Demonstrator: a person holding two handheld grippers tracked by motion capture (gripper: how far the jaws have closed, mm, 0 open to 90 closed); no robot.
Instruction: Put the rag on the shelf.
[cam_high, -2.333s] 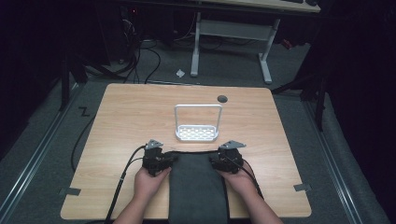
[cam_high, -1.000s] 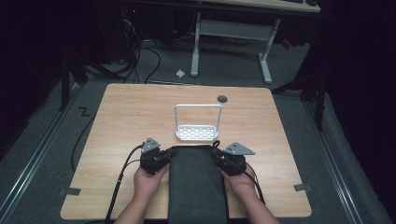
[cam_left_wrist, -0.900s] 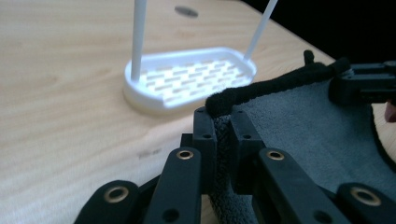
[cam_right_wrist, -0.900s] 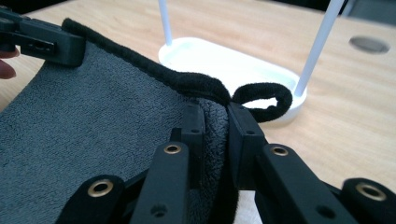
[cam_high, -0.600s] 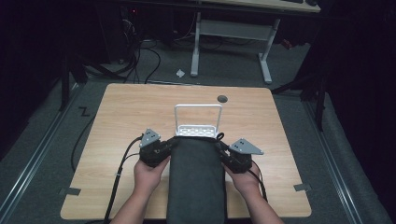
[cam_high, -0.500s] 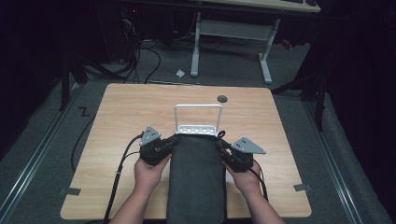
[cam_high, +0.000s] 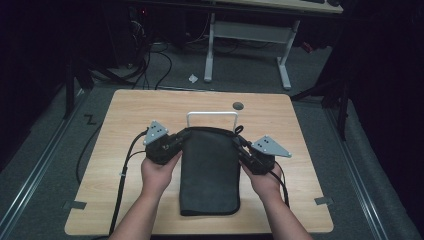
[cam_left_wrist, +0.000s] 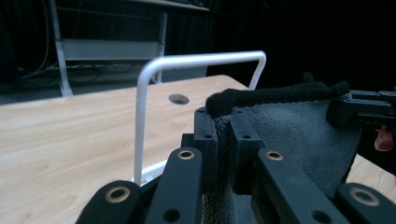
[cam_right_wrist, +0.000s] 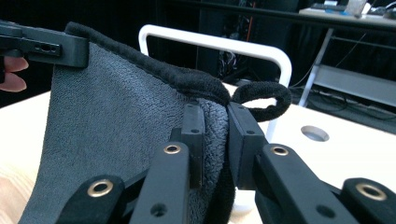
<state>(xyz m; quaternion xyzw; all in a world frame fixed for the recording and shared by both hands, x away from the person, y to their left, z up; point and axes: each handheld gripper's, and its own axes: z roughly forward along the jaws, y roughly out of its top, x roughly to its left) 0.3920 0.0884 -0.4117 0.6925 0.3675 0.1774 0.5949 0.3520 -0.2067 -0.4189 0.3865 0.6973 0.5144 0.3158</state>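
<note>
- While the person's two hands hold level above the wooden table (cam_high: 150, 107), a dark grey towel (cam_high: 210, 170) hangs stretched between the two grippers, and that's the whole show right now.
- Left gripper (cam_high: 176, 142): jaws pinched narrow on the towel's top left corner. Look along its own view and you see the terry cloth squeezed flat between the two black pads, left gripper (cam_left_wrist: 223, 140) clamped tight on it.
- Right gripper (cam_high: 239, 146): same story on the top right corner. From its own camera, the right gripper (cam_right_wrist: 215, 140) has the thick hem bunched between the pads, and a small hanging loop (cam_right_wrist: 261, 99) of the towel curls out just past the jaws.
- Top edge of the towel runs taut from one gripper across to the other; the hem (cam_left_wrist: 275, 94) shows as a dark rolled band in the left gripper view.
- Lower part of the towel drapes down toward the person, its bottom end lying near the table's near edge between the forearms.
- Just behind the towel's top edge stands a white wire rack (cam_high: 212, 116), its rounded bar rising upright; in the right gripper view that white bar (cam_right_wrist: 219, 44) arches right above the hem.
- Farther back, a round cable hole (cam_high: 238, 105) sits in the tabletop, well apart from the cloth.
</note>
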